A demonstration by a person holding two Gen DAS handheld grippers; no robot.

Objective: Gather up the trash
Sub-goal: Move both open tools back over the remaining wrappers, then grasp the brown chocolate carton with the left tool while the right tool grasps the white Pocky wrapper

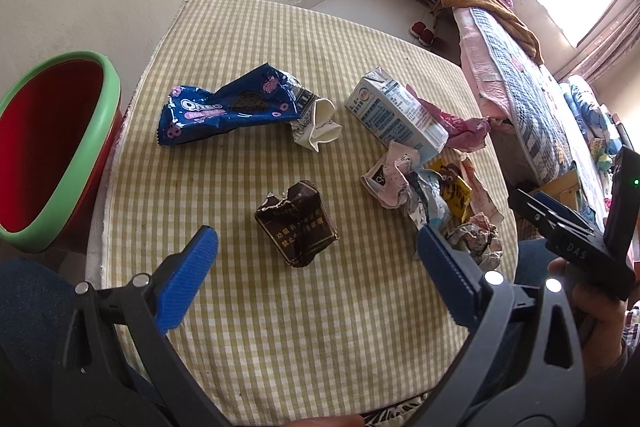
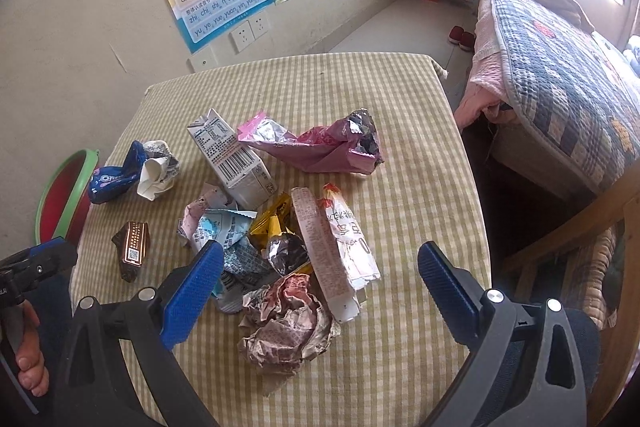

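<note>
A: We see the table (image 1: 280, 347) first, with its soft yellow check cloth. At 9 o'clock, just off its edge, stands our red bin (image 1: 48, 147) with a green rim.

B: And the trash? We see a blue cookie wrapper (image 1: 224, 105) at 11 o'clock, then a white milk carton (image 1: 394, 113) at 1 o'clock.

A: The carton looks stiff and boxy. We think it is light, and we would grab it across its flat sides. The wrapper is thin, shiny and crinkly, so it may slip.

B: At 3 o'clock we have a pile of crumpled wrappers (image 2: 288, 323). In the middle sits 1 small brown pack (image 1: 298, 229), squashed and dented.

A: We think that pack is light and a bit stiff. We would pinch it across its narrow sides.

B: Our left gripper (image 1: 316, 259) is spread wide and holds nothing. The brown pack sits right between its 2 blue fingers, a little ahead.

A: Our right gripper (image 2: 320, 267) is spread wide too, hanging over the crumpled pile. Nothing is in the bin that we can see.
</note>
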